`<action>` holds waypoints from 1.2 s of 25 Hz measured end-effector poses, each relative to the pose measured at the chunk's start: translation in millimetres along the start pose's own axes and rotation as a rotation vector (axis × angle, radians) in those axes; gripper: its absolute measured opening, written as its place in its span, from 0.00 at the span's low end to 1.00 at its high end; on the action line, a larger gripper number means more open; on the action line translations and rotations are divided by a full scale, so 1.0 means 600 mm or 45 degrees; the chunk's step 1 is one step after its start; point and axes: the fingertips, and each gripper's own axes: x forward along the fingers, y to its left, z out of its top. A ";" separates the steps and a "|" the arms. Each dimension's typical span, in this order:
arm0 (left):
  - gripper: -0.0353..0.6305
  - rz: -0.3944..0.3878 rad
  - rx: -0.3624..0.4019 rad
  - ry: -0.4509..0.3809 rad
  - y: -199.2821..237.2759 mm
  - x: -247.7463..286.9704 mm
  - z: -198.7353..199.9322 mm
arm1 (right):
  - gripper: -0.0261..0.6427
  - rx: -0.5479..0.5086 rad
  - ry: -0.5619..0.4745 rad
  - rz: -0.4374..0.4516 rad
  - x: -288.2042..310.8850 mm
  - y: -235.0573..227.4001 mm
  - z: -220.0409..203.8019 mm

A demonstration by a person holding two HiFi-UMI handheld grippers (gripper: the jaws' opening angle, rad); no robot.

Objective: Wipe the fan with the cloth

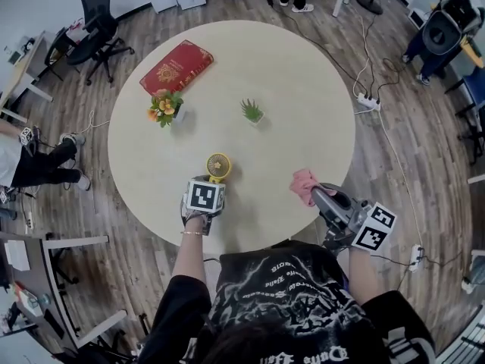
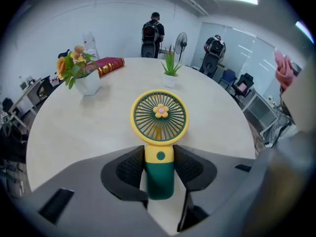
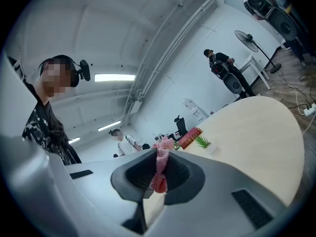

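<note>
A small hand fan [image 2: 159, 116] with a yellow round grille and a green handle sits between the pads of my left gripper [image 2: 160, 166], which is shut on the handle. In the head view the fan [image 1: 218, 165] is over the near part of the round table [image 1: 303, 89], just beyond my left gripper [image 1: 213, 183]. A pink cloth [image 3: 160, 168] hangs bunched between the jaws of my right gripper [image 3: 160, 176], which is shut on it. That gripper [image 1: 313, 194] and the cloth [image 1: 305, 183] are to the right of the fan, apart from it.
On the table's far side lie a red book [image 1: 176, 67], a pot of orange flowers [image 1: 165, 107] and a small green plant [image 1: 252, 111]. Office chairs, a power strip with cables and other people ring the table.
</note>
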 end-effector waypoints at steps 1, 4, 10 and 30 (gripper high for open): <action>0.35 0.000 0.028 0.031 -0.001 0.005 -0.006 | 0.09 0.004 0.000 -0.003 -0.001 -0.002 -0.003; 0.35 0.012 0.111 0.110 -0.002 0.014 -0.023 | 0.09 0.006 0.004 -0.007 -0.001 -0.004 -0.003; 0.35 -0.021 0.162 0.127 -0.008 0.019 -0.025 | 0.09 0.003 0.017 0.004 0.009 -0.004 0.005; 0.54 -0.098 -0.181 -0.277 -0.066 -0.076 0.006 | 0.10 -0.120 0.134 -0.099 0.018 -0.013 -0.025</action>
